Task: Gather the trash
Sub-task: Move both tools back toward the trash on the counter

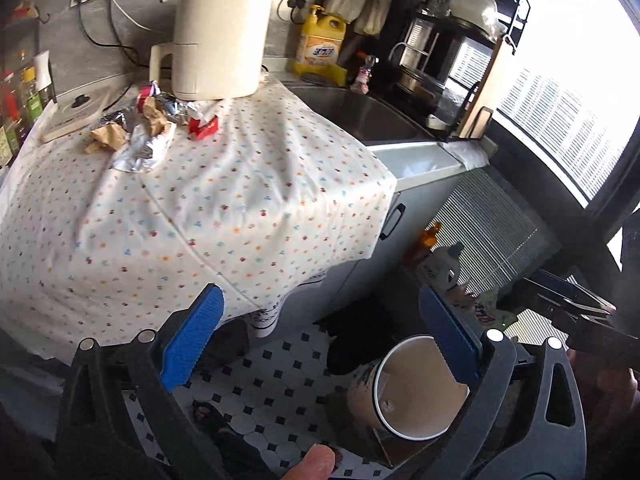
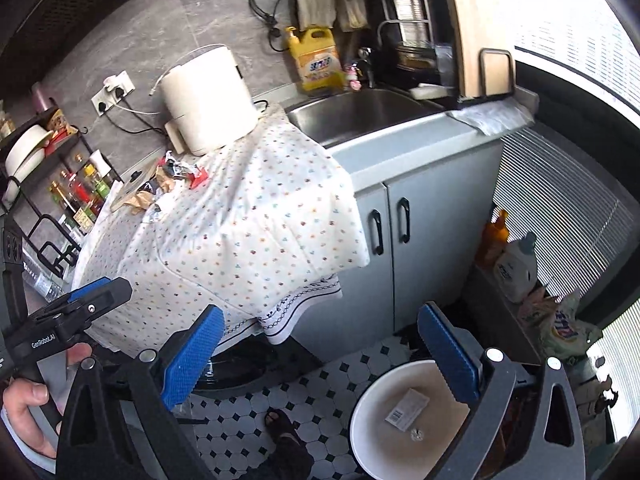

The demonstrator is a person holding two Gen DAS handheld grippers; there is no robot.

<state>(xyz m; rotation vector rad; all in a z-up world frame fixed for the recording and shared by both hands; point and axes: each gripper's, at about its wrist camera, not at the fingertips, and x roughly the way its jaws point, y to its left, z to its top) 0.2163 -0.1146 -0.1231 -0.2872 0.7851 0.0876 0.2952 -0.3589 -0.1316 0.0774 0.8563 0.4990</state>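
Both grippers hung wide and empty: the left gripper (image 1: 320, 340) and right gripper (image 2: 320, 344) above the white bin (image 2: 400, 420) on the tiled floor. The crumpled wrappers (image 1: 148, 128) lay far-left on the cloth-covered desk (image 1: 240, 208), beside the cream kettle (image 1: 216, 44).

Wrinkled dotted cloth (image 1: 224, 200), crinkly foil wrappers (image 1: 140, 148), brushed steel sink (image 2: 360, 116), glossy tiled floor (image 2: 320, 400).
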